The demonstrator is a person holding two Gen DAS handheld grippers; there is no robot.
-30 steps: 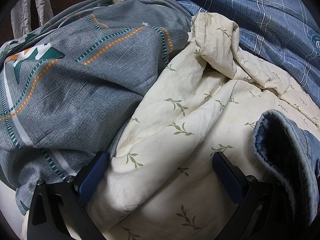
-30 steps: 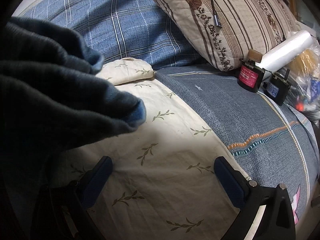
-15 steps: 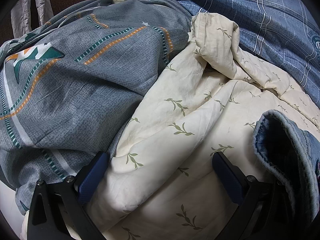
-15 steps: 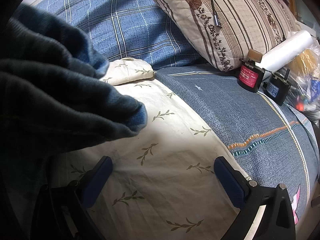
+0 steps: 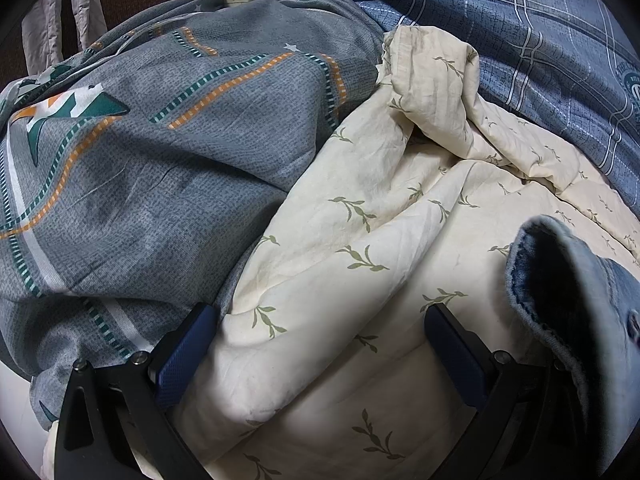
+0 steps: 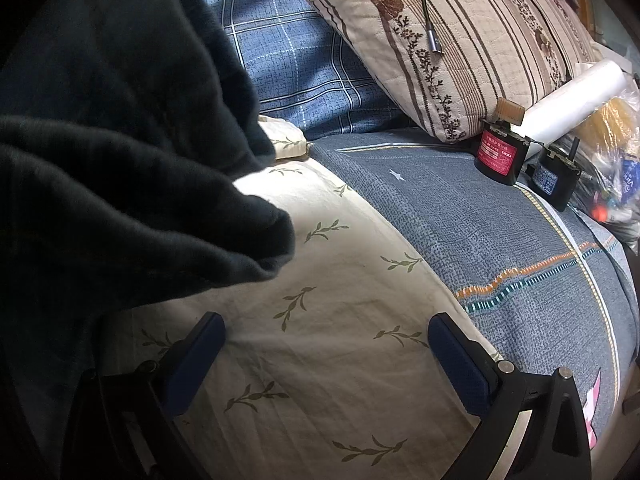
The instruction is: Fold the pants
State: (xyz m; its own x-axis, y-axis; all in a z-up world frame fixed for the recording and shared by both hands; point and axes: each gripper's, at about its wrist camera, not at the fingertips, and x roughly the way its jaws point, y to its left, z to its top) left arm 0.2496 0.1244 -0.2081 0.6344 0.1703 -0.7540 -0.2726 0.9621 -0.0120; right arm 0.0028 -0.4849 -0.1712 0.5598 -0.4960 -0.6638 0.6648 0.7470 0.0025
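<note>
The left gripper (image 5: pixel 320 356) is spread wide with nothing between its blue pads, poised just above a cream quilt with green sprigs (image 5: pixel 360 264) that lies rumpled over the bed. The pants (image 5: pixel 580 320) (blue denim, with a darker fleecy-looking inside) show at the right edge of the left wrist view, an open hem or cuff curling up just beside the gripper's right finger; whether cloth and finger touch cannot be told. To the left of the quilt lies a grey bedcover with orange and teal dashed stripes (image 5: pixel 140 184), and beyond it, toward the far side of the bed, a blue plaid blanket (image 5: pixel 540 60).

The right gripper (image 6: pixel 326 364) is likewise spread and holds nothing, over the same cream quilt (image 6: pixel 320 360). In this view the pants (image 6: pixel 120 140) fill the left half as a dark bunched mass, hanging or draped close before the camera, with a fold reaching down onto the quilt. Toward the far right corner of the bed a striped floral pillow (image 6: pixel 460 40) carries a cable (image 6: pixel 428 24), and at its foot on the grey bedcover (image 6: pixel 500 248) stand two small black boxes, one with a red label (image 6: pixel 498 156) and one with a blue label (image 6: pixel 554 178). A white roll (image 6: pixel 576 96) lies just behind them.
</note>
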